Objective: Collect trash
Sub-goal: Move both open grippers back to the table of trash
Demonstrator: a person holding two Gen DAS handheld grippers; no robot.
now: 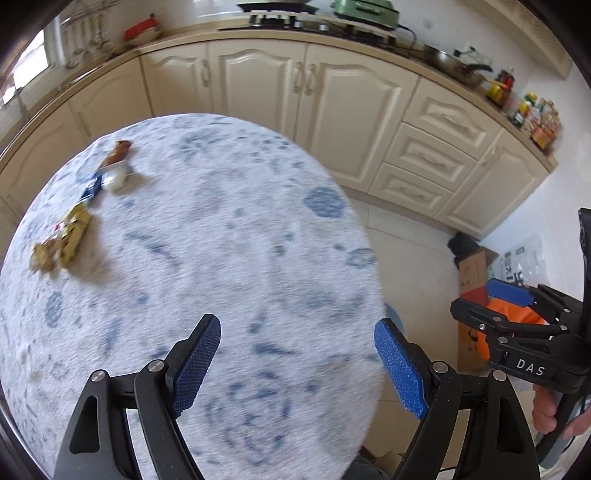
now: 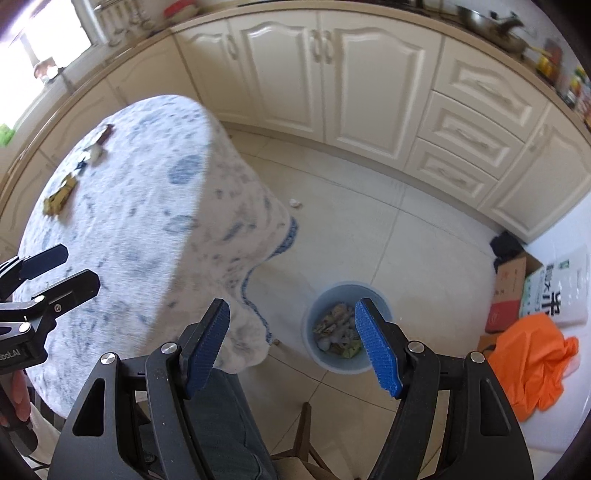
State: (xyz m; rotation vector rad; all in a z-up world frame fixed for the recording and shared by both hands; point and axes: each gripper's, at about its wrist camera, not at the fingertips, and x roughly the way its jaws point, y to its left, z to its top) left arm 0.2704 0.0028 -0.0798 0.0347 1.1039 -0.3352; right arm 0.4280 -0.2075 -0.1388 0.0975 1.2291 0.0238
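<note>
Gold wrapper, blue packet, white cup and brown wrapper lie along the tabletop's far left edge. Probably light, crinkly, slippery; pinch each mid-body. Left gripper and right gripper gape, empty. Bin on floor, part-filled.

A home kitchen. Cream panelled cabinet doors and drawers run under a beige countertop; on that countertop sit a black gas hob, a steel frying pan and jars and bottles of seasoning. Pale floor tiles lie below the cabinets.
</note>
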